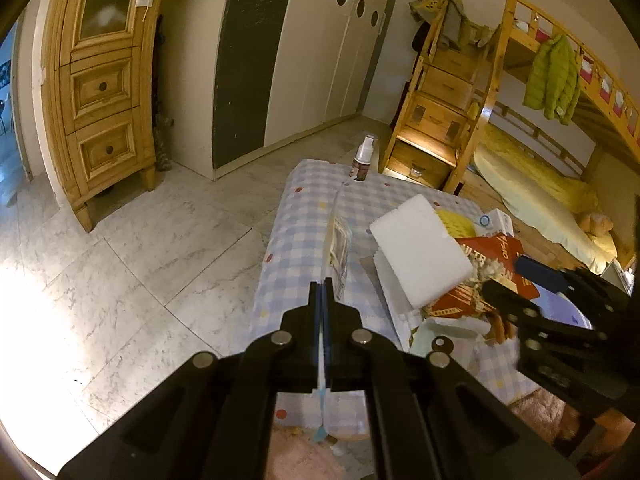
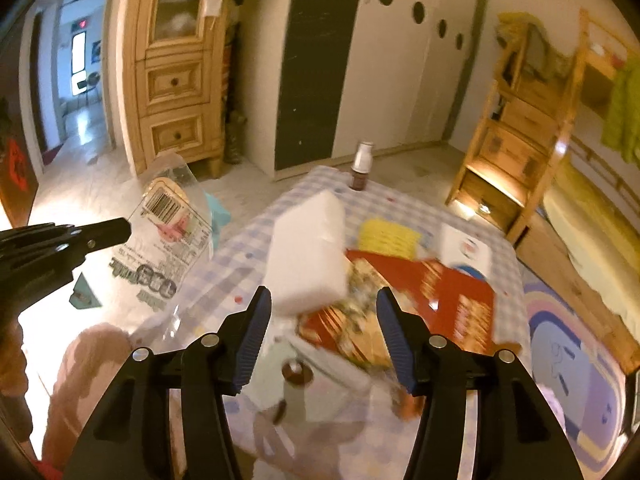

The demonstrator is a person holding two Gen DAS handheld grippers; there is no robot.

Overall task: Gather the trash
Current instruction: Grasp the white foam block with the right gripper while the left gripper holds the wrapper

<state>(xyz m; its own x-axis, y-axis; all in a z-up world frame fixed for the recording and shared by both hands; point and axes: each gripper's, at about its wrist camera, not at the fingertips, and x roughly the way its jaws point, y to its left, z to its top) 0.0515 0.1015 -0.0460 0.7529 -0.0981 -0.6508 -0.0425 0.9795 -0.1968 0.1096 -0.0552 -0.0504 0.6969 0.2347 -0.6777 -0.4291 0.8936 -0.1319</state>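
My left gripper (image 1: 322, 284) is shut on a clear plastic bag with printed labels (image 1: 339, 240), seen edge-on; in the right wrist view the bag (image 2: 168, 240) hangs open-faced from the left gripper (image 2: 126, 229), left of the table. My right gripper (image 2: 324, 300) is open above a pile of trash: a white foam block (image 2: 308, 256), a red printed carton (image 2: 452, 296) and pale paper (image 2: 304, 392). The foam block (image 1: 420, 246) and red carton (image 1: 492, 264) also show in the left wrist view, with the right gripper (image 1: 516, 276) over them.
The table has a blue checked cloth (image 1: 296, 216). A small brown bottle with a white cap (image 2: 362, 166) stands at its far edge. A yellow item (image 2: 386, 236) and a white box (image 2: 466, 250) lie behind the carton. A wooden cabinet (image 1: 100, 92), wardrobe and bunk bed (image 1: 532, 80) surround the table.
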